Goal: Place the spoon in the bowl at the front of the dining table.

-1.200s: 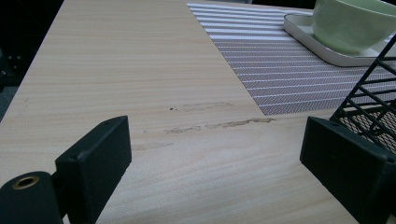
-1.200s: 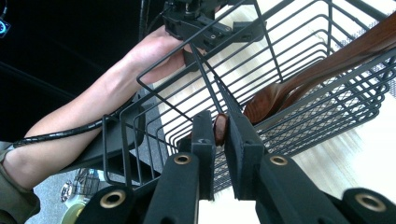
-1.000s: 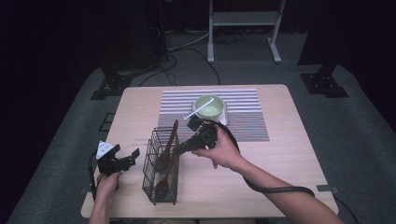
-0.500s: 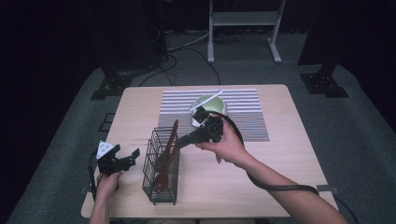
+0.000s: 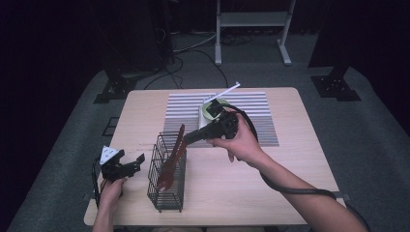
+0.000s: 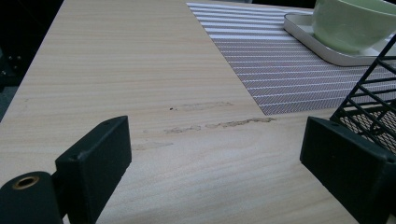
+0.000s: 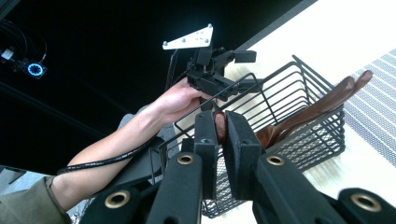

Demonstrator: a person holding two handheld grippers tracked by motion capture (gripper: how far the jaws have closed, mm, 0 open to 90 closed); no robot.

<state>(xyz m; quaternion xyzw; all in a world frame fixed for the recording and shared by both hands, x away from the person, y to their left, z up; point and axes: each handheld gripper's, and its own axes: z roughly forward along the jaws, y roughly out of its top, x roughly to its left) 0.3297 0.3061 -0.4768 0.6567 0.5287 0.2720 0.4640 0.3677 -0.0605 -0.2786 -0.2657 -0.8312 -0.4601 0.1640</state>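
The right gripper clamps a brown wooden utensil leaning in the wire basket; the left gripper gapes empty beside it.

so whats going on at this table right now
A person works at a wooden table with a gripper in each hand. The right gripper is shut on the handle of a brown wooden utensil that leans in a black wire basket along with another one. The left gripper rests open on the table beside the basket, holding nothing. Farther back, a green bowl sits on a white tray on a striped mat.
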